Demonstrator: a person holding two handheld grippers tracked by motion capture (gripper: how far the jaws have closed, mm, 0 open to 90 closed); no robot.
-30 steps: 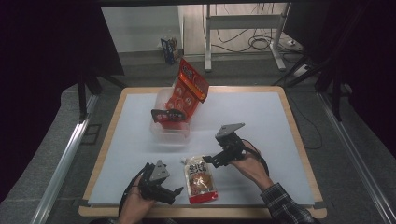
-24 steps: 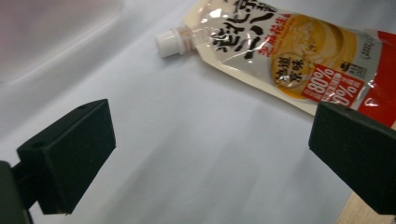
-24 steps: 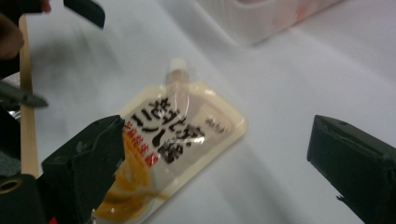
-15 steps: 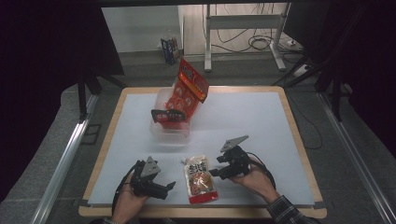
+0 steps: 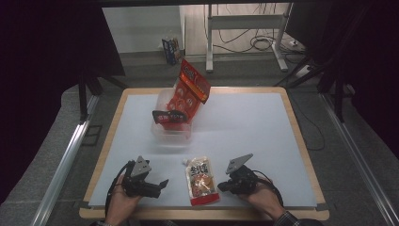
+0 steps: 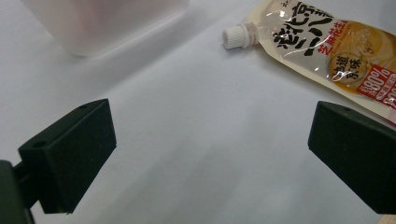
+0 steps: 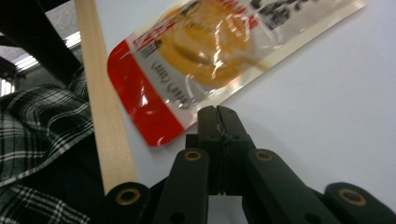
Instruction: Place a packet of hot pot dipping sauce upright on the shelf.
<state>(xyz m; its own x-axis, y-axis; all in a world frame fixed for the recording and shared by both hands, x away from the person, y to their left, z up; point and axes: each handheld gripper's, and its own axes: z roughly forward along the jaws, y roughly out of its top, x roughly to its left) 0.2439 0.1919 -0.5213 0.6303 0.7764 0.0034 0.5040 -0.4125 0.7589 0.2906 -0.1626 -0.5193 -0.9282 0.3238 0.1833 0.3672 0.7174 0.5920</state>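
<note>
A: The room was dim, cables and a metal stand on the floor behind, and the wood-edged table (image 5: pixel 301 141) carried a pale sheet. Where did the work stand?

B: At six o'clock on the sheet lay the spouted sauce pouch (image 5: pixel 202 181), flat, its white cap (image 6: pixel 235 36) pointing toward eleven. The right gripper (image 5: pixel 221 187) sat just at its three o'clock side, and its jaws had just been closing; in the right gripper view they stood pressed together at the pouch's long edge near the red bottom end (image 7: pixel 149 116). Whether any film was caught between the tips I couldn't tell.

A: And the other one?

B: The left gripper (image 5: pixel 162 183) lay at about eight o'clock, its jaws spread wide on nothing, the pouch off to its right, clear of the pads.

A: The container?

B: The clear plastic tub (image 5: pixel 170 132) stood near the middle, toward eleven from the pouch, with a red snack bag (image 5: pixel 187 92) leaning out of it.

A: What could go wrong?

B: My guess: the tips shut beside the film rather than on it, so a lift would bring up nothing. If only the seam's margin was nipped, the heavy filling could pull it free. The pouch also lay close to the near table edge, so a push could slide it off.
</note>
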